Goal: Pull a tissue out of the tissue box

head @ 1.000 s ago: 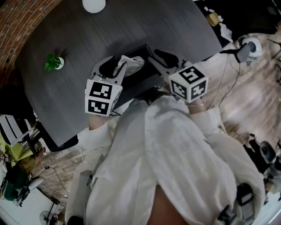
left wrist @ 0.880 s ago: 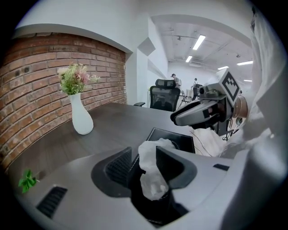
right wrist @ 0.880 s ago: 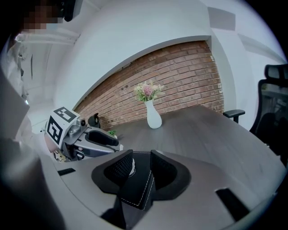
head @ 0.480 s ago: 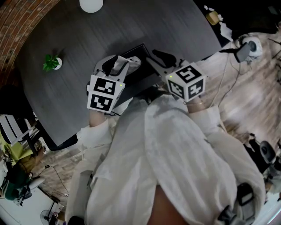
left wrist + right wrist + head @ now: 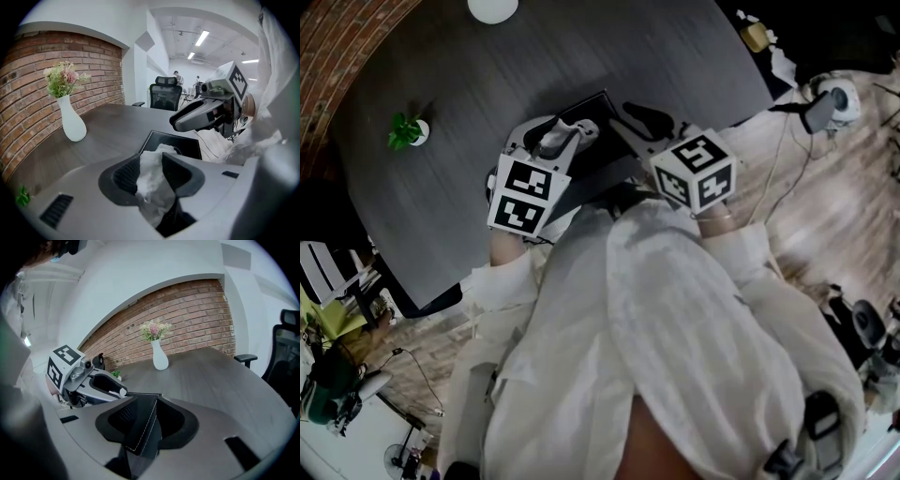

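Person's white sleeves (image 5: 675, 309) fill the near part of the head view. Both grippers are out over the near edge of the table (image 5: 478, 75).

Left gripper (image 5: 152, 164): jaws clamped on a white tissue (image 5: 151, 183). The crumpled tissue is pinched between the pads and runs on past the tips toward the tissue box (image 5: 183, 143). Its far end overlaps the box top, so I can't tell if it's clear of the slot.

Right gripper (image 5: 146, 404): jaws closed on a black stitched edge of the tissue box, with the panel tilted between the pads.

The box is black and sits at the near edge of the table, between the two grippers. The left gripper is on its left, the right gripper on its right, and the two gripper noses are close together above it.

Farther out the tabletop is dark grey. A small green plant (image 5: 408, 131) stands on the left. A white vase (image 5: 72, 123) with pink and green flowers stands at the far side, well apart from the box.

A brick wall (image 5: 28, 89) runs behind the table. A black office chair (image 5: 165, 96) is beyond the far end. Wood floor with cables (image 5: 825, 187) is on the right.
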`<state>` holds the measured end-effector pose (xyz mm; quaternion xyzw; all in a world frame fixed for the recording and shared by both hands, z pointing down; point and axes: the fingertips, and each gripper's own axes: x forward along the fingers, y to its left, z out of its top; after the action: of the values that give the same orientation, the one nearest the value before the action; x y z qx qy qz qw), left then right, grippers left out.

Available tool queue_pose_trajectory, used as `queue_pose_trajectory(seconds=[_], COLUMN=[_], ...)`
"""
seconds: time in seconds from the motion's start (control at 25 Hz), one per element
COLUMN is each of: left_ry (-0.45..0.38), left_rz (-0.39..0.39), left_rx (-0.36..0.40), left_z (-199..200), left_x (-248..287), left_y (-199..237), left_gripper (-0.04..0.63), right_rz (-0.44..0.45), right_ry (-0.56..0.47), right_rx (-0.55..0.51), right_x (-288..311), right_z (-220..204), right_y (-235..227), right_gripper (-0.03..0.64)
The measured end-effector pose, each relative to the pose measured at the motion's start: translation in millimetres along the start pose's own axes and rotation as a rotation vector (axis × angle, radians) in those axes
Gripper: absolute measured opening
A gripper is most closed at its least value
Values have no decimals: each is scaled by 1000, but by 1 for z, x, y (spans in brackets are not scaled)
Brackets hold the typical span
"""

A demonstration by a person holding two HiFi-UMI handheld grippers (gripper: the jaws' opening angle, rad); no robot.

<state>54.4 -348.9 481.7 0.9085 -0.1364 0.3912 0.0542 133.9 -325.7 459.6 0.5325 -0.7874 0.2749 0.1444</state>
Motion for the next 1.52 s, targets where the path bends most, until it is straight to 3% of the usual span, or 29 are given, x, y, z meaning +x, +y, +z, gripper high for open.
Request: queue_pose_trajectory(seconds=[0.16, 0.64, 1.52], left_ry=[6, -8, -128], left_rz=[13, 6, 58], left_rx=[-6, -24, -181], left_z=[0, 2, 14], left_x=[2, -2, -27], left_y=[-1, -7, 9], left_gripper=[140, 21, 15], right_rz=[8, 26, 20], right_ry=[6, 12, 120], right_rx=[-1, -1, -31], right_x=[1, -1, 12], right_z=[-3, -5, -27], right_y=[0, 4, -2], right_gripper=[120, 120, 120])
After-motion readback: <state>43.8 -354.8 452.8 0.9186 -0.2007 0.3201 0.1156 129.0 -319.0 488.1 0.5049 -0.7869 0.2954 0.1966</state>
